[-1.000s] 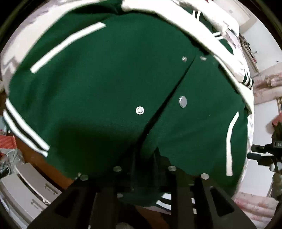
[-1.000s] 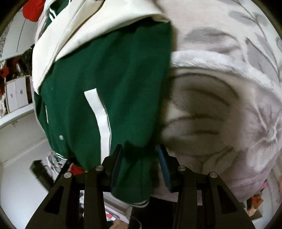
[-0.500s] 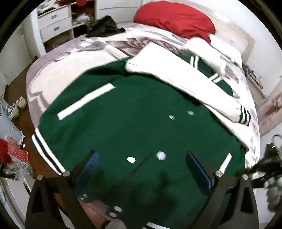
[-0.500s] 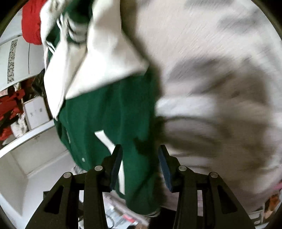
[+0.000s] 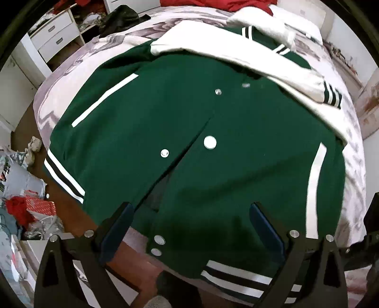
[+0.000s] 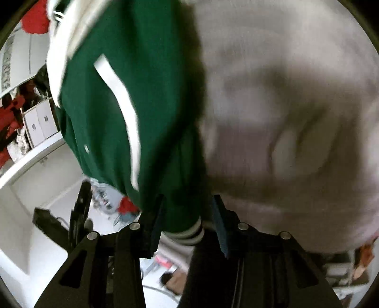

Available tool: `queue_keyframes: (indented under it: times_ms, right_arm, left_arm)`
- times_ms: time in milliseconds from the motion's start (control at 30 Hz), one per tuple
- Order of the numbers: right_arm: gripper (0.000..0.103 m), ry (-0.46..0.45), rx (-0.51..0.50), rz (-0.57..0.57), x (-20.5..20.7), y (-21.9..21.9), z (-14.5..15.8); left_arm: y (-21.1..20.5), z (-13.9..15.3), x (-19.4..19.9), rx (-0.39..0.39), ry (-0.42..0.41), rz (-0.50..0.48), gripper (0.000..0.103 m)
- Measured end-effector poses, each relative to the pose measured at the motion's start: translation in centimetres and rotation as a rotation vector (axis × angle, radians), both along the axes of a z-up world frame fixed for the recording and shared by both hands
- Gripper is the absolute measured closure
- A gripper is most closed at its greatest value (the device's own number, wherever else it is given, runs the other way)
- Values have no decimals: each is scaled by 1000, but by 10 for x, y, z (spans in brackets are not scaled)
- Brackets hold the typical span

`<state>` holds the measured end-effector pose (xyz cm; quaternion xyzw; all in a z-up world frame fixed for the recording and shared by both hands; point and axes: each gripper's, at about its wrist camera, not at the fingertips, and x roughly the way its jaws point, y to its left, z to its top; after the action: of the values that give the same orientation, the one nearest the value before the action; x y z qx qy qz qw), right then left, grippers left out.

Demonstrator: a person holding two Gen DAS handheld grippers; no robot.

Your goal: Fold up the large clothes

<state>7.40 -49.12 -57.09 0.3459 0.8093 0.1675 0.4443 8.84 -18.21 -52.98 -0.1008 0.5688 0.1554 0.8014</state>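
Since a second ago the left gripper (image 5: 189,227) has let go of the jacket (image 5: 201,147): then its fingers were pinched into the green cloth at the near hem, and now they stand spread wide above it with nothing between the pads. Its camera has also pulled back, so far more of the bed (image 5: 78,64) shows than before. The right gripper (image 6: 187,225) was clamped on the jacket's right hem corner then and is clamped on it now, the striped ribbed band (image 6: 187,233) bunched between its fingers and the jaws closing a little further (the right view is blurred by motion).

The jacket lies front up on the grey floral bedspread, its near hem hanging over the bed's near edge. The front placket runs from the near hem toward the far collar, with white snaps (image 5: 210,142) beside it, and it gapes slightly near the bottom. A white pocket stripe (image 5: 104,99) sits on the left panel and another (image 5: 315,189) on the right. A white sleeve (image 5: 260,64) with a striped cuff (image 5: 331,96) is folded across the far part of the chest.

A red pillow (image 5: 213,3) lies at the far end of the bed. White drawers (image 5: 56,35) stand at the far left, and bags and clutter (image 5: 21,196) lie on the brown floor to the left.
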Motion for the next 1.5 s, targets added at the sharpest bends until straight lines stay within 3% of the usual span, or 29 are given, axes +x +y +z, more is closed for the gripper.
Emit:
queue_keyframes:
  times_ms: [33,67,167,267,367,467,567,633,733,833,933,1033,1200,1333,1400,1500]
  right_arm:
    - [73,-3,34,-13,-5,7,-4]
    - [82,-33,2,11,-7,12,-3]
    - [91,-48,-130,23,-20,10,-3]
    - [91,-51,-192,28,-20,5,-7]
    - [89,-21,-153,77,-4,10,-4]
    - [75,-37,-140,122,8,-4,14]
    - [58,-184,-279,202,25,-29,55]
    - [57,-234,-356,217,29,-45,71]
    - [57,-216,-423,150,35,-84,78]
    - [57,-180,-481,88,44,-118,76]
    - [57,-187,-518,50,51,-142,79]
    - [57,-199,-536,23,53,-156,83]
    - [57,-215,-544,8,70,-182,92]
    - [57,-210,-524,-14,69,-172,88]
    - [57,-219,-500,-19,77,-170,87]
    - [57,-258,-458,-18,91,-161,85]
  left_arm:
    - [-1,-2,0,7,8,-6,3]
    - [-1,-5,-1,16,16,-10,3]
    - [-2,-21,2,49,62,-27,3]
    - [0,-36,4,65,117,-38,3]
    - [-6,-23,5,98,125,-55,3]
    - [-38,5,4,187,106,-150,3]
    - [-94,21,-3,305,98,-280,3]
    - [-143,22,-10,392,86,-393,3]
    - [-220,10,-27,547,59,-580,3]
    - [-285,-20,-50,739,35,-750,3]
    - [-308,-48,-59,825,51,-820,3]
    - [-307,-74,-58,784,133,-786,3]
    - [-297,-87,-44,786,156,-725,0]
    - [-275,-72,-27,661,175,-633,6]
    - [-257,-56,-21,618,137,-582,65]
    - [-229,-41,-12,422,101,-533,76]
